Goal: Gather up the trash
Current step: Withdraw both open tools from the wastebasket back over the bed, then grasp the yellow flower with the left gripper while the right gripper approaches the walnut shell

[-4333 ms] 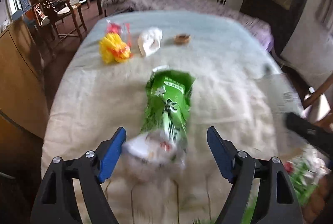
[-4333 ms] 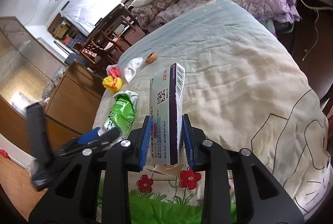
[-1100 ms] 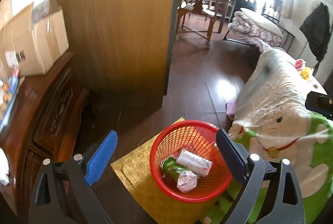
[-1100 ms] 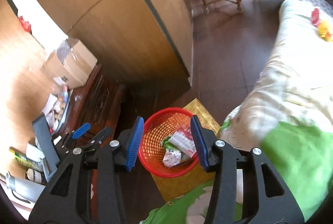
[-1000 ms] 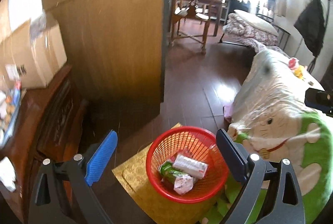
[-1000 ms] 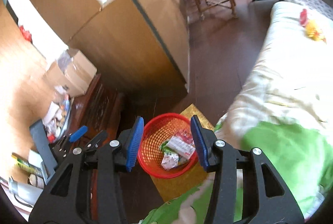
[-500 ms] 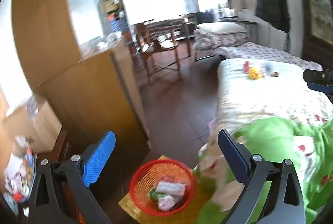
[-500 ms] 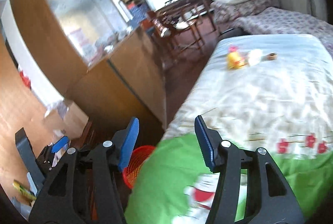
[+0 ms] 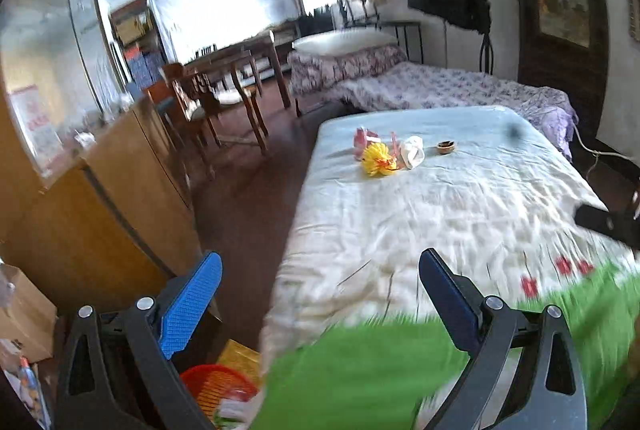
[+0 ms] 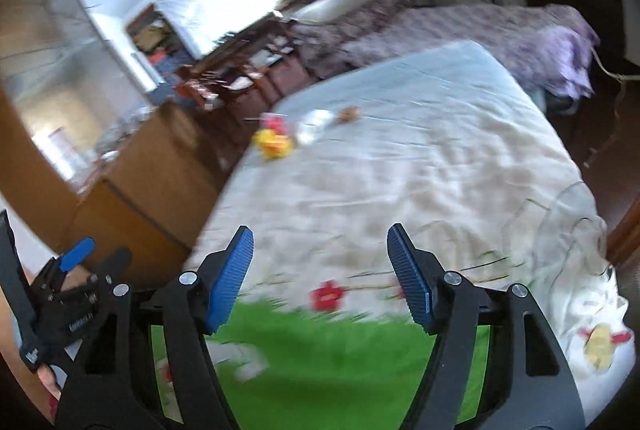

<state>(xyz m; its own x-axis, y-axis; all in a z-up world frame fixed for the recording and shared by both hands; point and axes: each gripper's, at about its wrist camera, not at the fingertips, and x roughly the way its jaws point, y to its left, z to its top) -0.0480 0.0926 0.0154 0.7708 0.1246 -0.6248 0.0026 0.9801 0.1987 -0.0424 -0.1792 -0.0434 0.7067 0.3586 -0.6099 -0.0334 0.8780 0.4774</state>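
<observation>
Trash lies at the far left of the bed [image 9: 460, 198]: a yellow wrapper [image 9: 378, 159], a pink-red wrapper [image 9: 362, 139], a white crumpled bag [image 9: 414, 151] and a small brown piece [image 9: 445, 147]. The right wrist view shows the yellow wrapper [image 10: 274, 143], the white bag [image 10: 314, 122] and the brown piece [image 10: 349, 113], blurred. The red basket [image 9: 218, 388] sits on the floor at the bed's near corner, partly hidden. My left gripper [image 9: 320, 300] is open and empty above the bed's near edge. My right gripper [image 10: 320, 270] is open and empty over the near bed.
A wooden cabinet [image 9: 120, 198] stands left of the bed across a strip of dark floor [image 9: 248, 198]. Chairs and a table [image 9: 224, 86] are further back. A second bed with purple bedding [image 9: 440, 86] lies behind. A green blanket [image 9: 360, 378] covers the near end.
Both grippers have swung up and right from the red basket on the floor toward the bed. The basket has dropped to the left view's bottom edge. Both stay open and empty.
</observation>
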